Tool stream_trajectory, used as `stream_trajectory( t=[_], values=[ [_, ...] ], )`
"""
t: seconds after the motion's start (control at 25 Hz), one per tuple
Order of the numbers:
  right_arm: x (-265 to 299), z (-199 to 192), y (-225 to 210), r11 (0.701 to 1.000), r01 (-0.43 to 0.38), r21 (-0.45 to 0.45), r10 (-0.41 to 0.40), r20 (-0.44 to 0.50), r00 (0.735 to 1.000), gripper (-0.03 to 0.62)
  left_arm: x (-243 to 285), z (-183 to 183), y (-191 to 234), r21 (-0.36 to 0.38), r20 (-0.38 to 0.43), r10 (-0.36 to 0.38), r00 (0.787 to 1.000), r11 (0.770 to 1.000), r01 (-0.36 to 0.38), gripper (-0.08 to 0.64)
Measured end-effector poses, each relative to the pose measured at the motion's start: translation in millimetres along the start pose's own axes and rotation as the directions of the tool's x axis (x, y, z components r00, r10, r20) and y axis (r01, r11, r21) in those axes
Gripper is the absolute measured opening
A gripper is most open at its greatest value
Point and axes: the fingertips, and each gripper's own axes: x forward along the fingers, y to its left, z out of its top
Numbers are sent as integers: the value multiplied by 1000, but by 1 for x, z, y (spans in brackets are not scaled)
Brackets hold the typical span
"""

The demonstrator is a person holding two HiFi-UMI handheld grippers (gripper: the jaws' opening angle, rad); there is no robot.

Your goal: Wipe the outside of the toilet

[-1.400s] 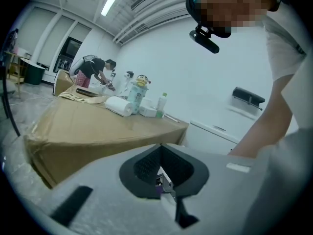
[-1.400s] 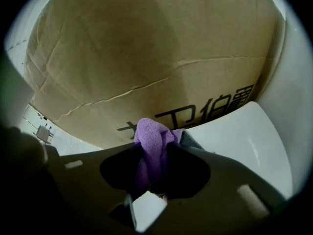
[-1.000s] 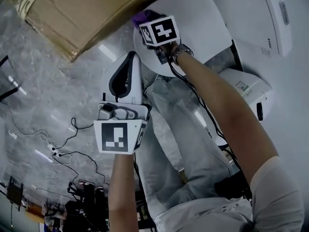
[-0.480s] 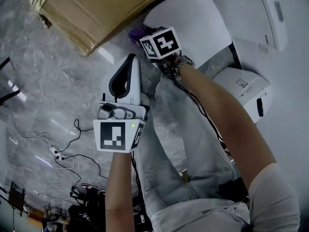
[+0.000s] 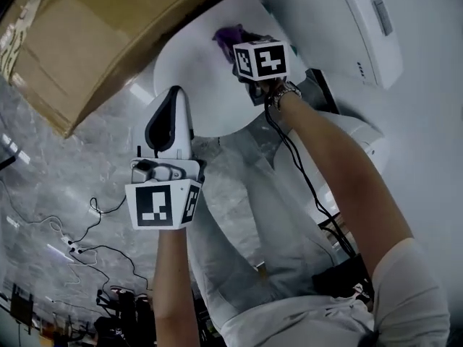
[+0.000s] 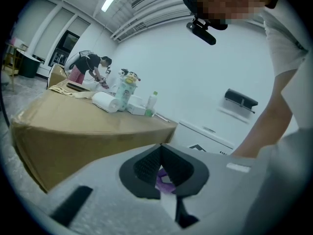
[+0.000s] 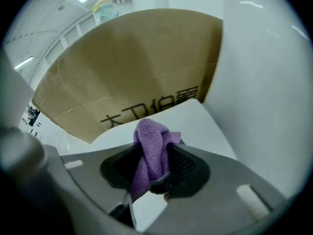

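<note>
Since one second ago, carrying the right gripper (image 5: 241, 42) a little to the right and lower in the head view, and the left gripper (image 5: 173, 94) down and to the left; also showing now more of the toilet's flat white top (image 5: 195, 96) than before.

Gripping the purple cloth (image 5: 228, 35) tightly with the right jaws, both black pads pressing into its folds and a bunched part standing out beyond the tips. Holding this cloth over the far part of the white top, close to the edge of the cardboard box (image 5: 87, 49) and just beside the tall white rear body (image 5: 340, 20) of the toilet; not being able to tell whether it is touching the surface or hanging just above it.

Keeping the left jaws drawn together, tips meeting, with only a thin slit lower down and nothing caught inside; seeing through this slit a small bit of the purple cloth far ahead. Pointing the left gripper toward the toilet, its tips lying over the near left edge of the white top in the head view, well apart from the right gripper.

Leaving thin cables (image 5: 94, 226) lying on the grey marbled floor (image 5: 65, 165) at the lower left. Showing, in the left gripper view, a paper roll (image 6: 104, 102) and some bottles (image 6: 126, 89) standing on top of the box, and another person (image 6: 90, 66) bending further behind.
</note>
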Motion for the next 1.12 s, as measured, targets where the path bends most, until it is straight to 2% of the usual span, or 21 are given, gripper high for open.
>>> stream_trajectory(
  t=[0.16,0.24,0.44,0.52,0.64,0.76,0.96,1.12],
  values=[
    [-20,10,-94,997,76,-9,-76,-23,997,155,44,-2,-40,-51,36,46,998,998,-44,6],
    [-26,12,-126,995,96,-10,-96,-31,995,155,61,-4,-54,-62,43,55,998,997,-52,6],
    [-11,11,-139,995,63,-81,-68,-49,996,155,76,-5,-71,-54,37,71,997,996,-69,6],
    [-7,12,-140,996,75,-53,-76,-28,997,155,69,-11,-70,-43,26,75,997,996,-74,6],
    [-4,11,-133,995,100,-23,-100,13,995,153,49,-29,-57,-44,5,98,995,994,-98,6],
    [0,0,-109,993,87,-79,-88,-6,996,153,25,-38,-42,-63,3,131,991,989,-131,6],
    [11,-16,-45,994,26,-106,-31,-52,998,153,-17,-39,-18,-93,32,162,986,983,-159,6],
    [21,-34,14,991,-8,-132,1,-52,999,153,-49,-47,4,-94,32,173,984,981,-170,6]
  ],
)
